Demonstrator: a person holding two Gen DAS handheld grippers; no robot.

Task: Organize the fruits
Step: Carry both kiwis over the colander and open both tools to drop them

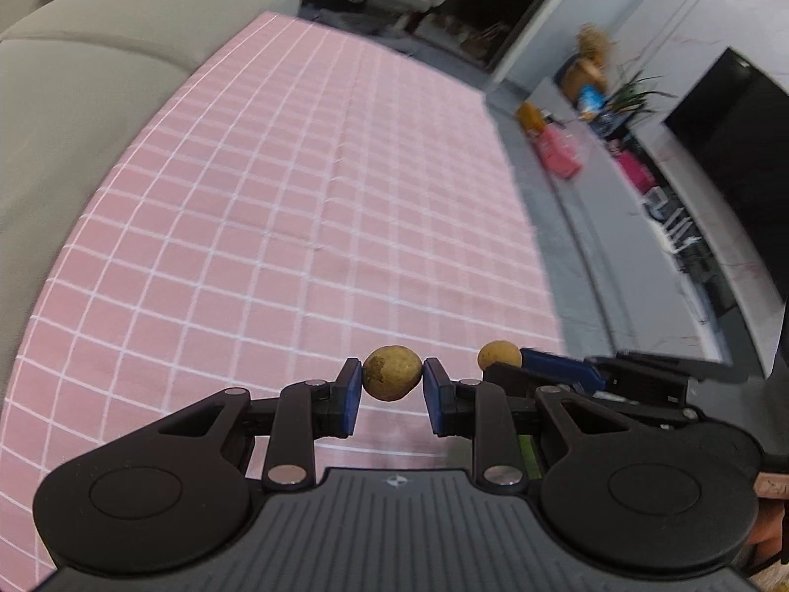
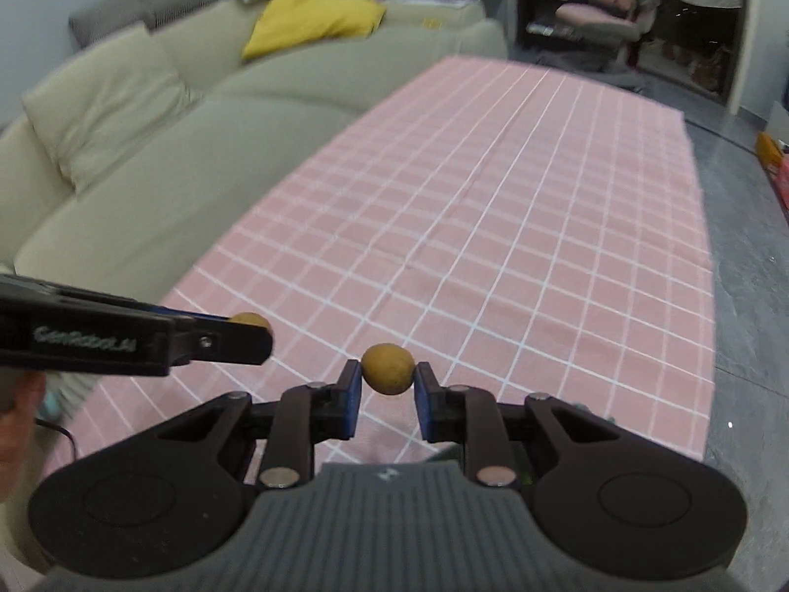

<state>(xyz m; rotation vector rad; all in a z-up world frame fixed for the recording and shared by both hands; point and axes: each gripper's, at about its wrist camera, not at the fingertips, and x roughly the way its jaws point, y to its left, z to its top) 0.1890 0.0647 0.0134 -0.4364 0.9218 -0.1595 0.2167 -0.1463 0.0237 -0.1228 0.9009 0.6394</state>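
Pink-checked surface [image 1: 276, 207] is lying bare below while the left hand-held gripper [image 1: 392, 385] is clamping a round brown fruit [image 1: 392, 372] and the right hand-held gripper [image 2: 387, 384], just beside it, is pinching its own yellow-brown fruit [image 2: 387, 368], both carried aloft with no container in view.

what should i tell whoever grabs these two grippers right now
Left gripper: shut on a small brown-yellow fruit, held above the pink checked cloth.
Right gripper: shut on a second small fruit, beside the left one.
Done: both fruits picked up.
Left: set them down; no bowl or tray is in view, so find the target first.
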